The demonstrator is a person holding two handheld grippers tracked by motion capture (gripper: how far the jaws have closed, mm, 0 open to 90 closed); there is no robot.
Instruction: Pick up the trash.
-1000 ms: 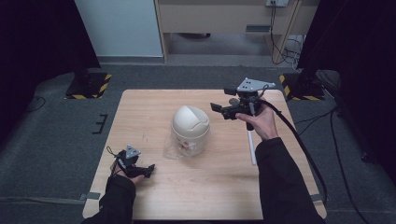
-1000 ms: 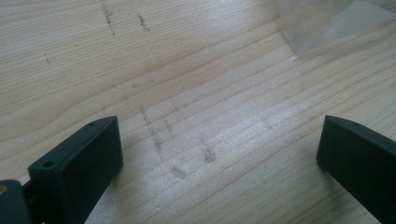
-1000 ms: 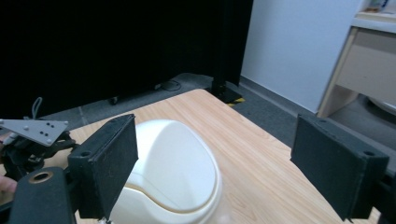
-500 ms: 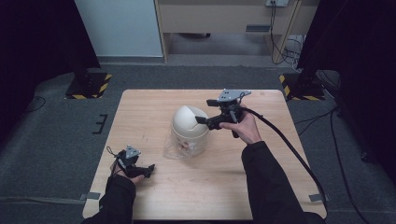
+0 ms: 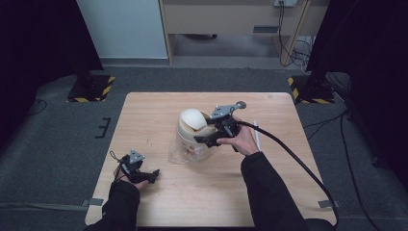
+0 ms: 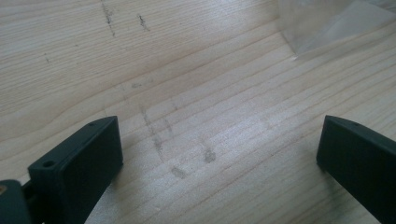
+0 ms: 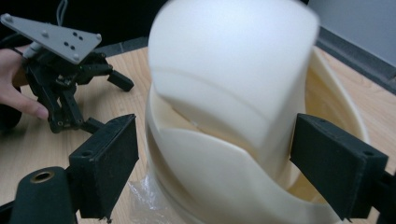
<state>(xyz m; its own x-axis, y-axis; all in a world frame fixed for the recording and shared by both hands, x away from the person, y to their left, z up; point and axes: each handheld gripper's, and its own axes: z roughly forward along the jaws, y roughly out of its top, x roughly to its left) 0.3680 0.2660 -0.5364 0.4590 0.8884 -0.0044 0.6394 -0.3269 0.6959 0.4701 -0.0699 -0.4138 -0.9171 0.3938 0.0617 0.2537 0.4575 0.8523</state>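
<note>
Our right gripper (image 5: 204,139) is sitting at the right side of the white stack of bowls (image 5: 194,132), jaws spread wide. In the right gripper view (image 7: 215,175) the two black jaws are flanking the stack, one on each side, and we cannot tell whether they are touching it; nothing is clamped. The stack is standing near the middle of the wooden table (image 5: 154,110), and in that view (image 7: 233,116) its upper pieces are tilting out of the outer bowl, blurred at the top. Crumpled clear plastic wrap (image 5: 179,155) is lying under and just left of the stack, touching its base; a bit of it is showing at the bottom of the right gripper view (image 7: 140,196).

Our left gripper (image 5: 153,174) is resting on the near left part of the table, well apart from the stack, with the hand (image 5: 138,182) wrapped around it. In the left gripper view (image 6: 219,149) its jaws are standing wide apart over bare wood, holding nothing, and a corner of the plastic wrap (image 6: 327,23) is showing at the far right. The right gripper view is also catching that left gripper (image 7: 105,102) farther off.

A thin white stick (image 5: 258,135) is lying on the table just right of the right hand (image 5: 240,140). The black cable (image 5: 293,159) is trailing from the right gripper toward the near right edge.
</note>
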